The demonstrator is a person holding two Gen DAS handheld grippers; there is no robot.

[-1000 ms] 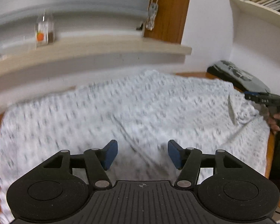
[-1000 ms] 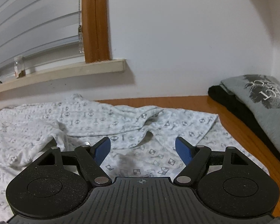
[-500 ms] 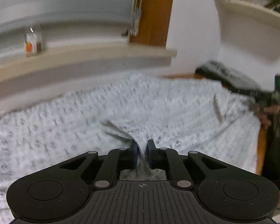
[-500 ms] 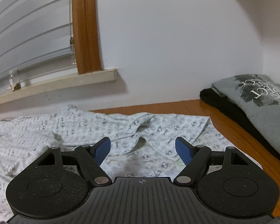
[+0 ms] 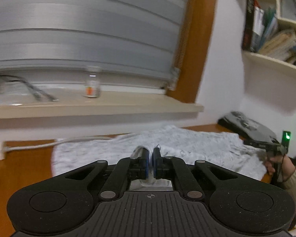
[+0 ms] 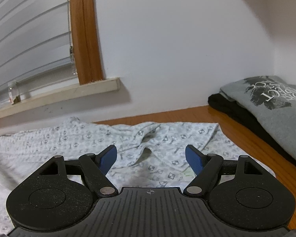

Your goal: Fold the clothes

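A white patterned garment lies spread on the wooden floor. My left gripper is shut on a pinched fold of the garment and holds it lifted. In the right wrist view the same garment lies rumpled under my right gripper, which is open and empty just above the cloth. The right gripper also shows at the far right of the left wrist view, in the person's hand.
A stack of folded clothes, grey on black, sits at the right by the wall. A window sill carries a small bottle. A bookshelf hangs at upper right. A white cable runs along the floor.
My left gripper closed on a fold of the garment, then lifted and swung left with it. My right gripper stayed open and moved slightly lower toward the cloth.
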